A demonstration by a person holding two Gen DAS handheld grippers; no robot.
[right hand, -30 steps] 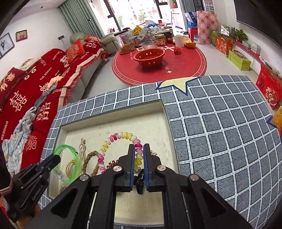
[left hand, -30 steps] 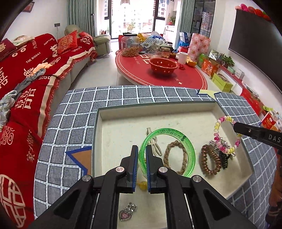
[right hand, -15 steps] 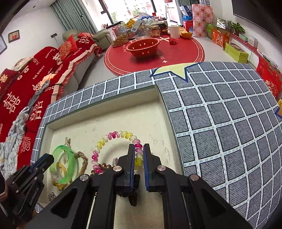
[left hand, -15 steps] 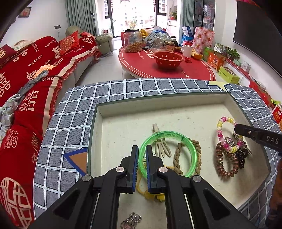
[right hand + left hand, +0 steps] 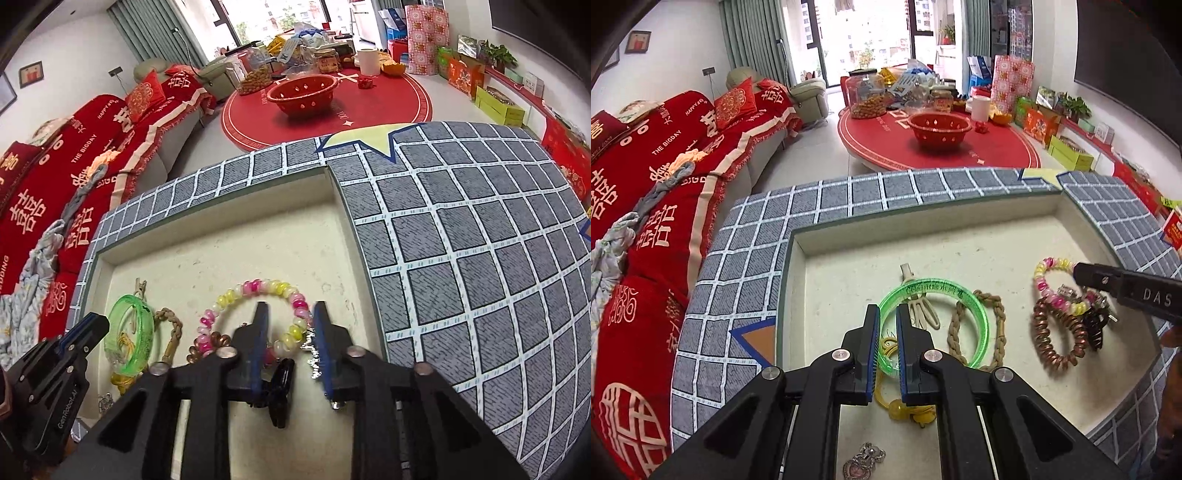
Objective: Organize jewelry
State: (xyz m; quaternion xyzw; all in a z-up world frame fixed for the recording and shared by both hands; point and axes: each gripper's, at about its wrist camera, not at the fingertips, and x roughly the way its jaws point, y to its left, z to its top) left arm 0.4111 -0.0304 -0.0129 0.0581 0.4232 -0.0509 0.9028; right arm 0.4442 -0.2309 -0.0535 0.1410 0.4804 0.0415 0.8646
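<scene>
jaws of my right gripper had just been opening, beaded bracelet loose between them in the tray; left gripper pinched the green bangle. i judged lifting straight up would clear cleanly.

The left tool covers the near arc of the green bangle and part of the yellow cord beneath it. A heart pendant is cut off by the near edge of the left wrist view. In the right wrist view, the right tool hides the near part of the beaded bracelet, most of the black hair claw and nearly all of the brown coil tie. A small silver piece by its right finger is too blurred to identify. The tray runs out of view at its near side.
</scene>
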